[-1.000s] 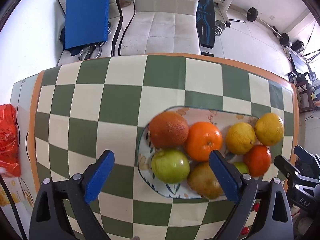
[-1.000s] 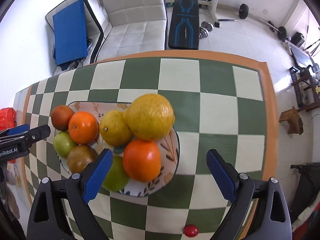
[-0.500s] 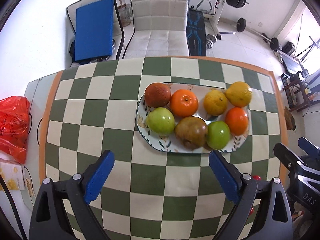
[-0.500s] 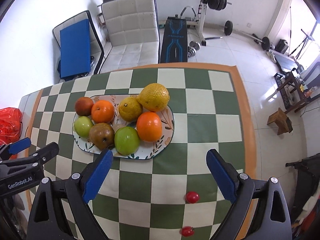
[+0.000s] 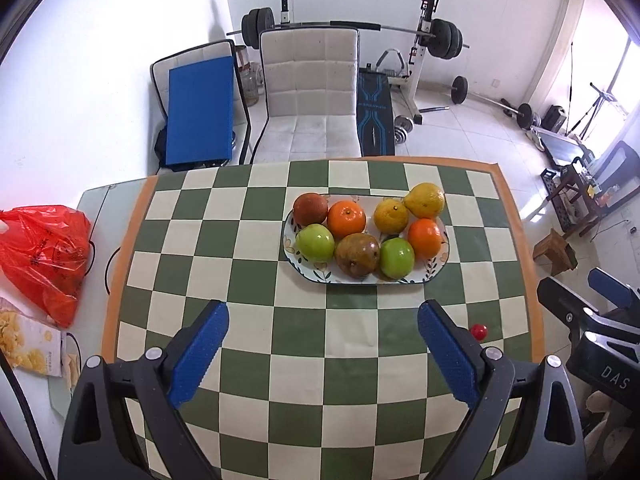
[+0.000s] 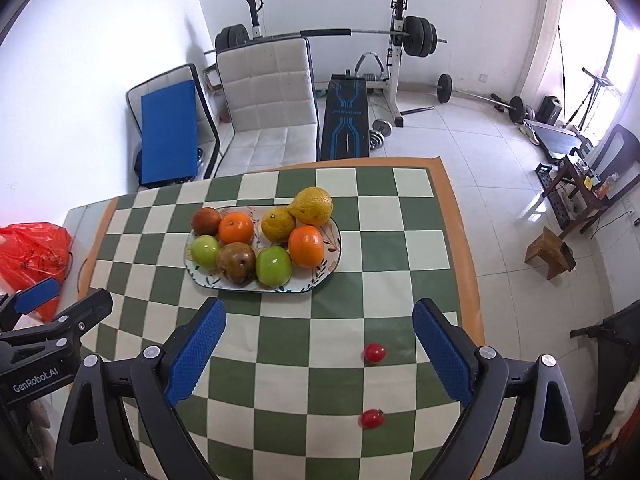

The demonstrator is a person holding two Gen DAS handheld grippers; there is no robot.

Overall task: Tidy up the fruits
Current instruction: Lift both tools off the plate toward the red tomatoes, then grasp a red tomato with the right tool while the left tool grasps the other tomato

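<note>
- White walls and a pale tiled floor.
- Beyond the table's far edge stands a cream quilted chair.
- A blue pad leans on the wall near the far-left corner.
- A barbell rack and a black-and-blue bench stand behind.
- Daylight from a window at right; a small wooden stool on the floor.

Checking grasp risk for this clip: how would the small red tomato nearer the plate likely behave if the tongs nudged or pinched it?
The small round red tomato lies loose on the flat checkered tablecloth, so a nudge would probably roll it. Its glossy skin looks slippery. It looks soft, so a hard pinch from the open right tongs might split it.
</note>
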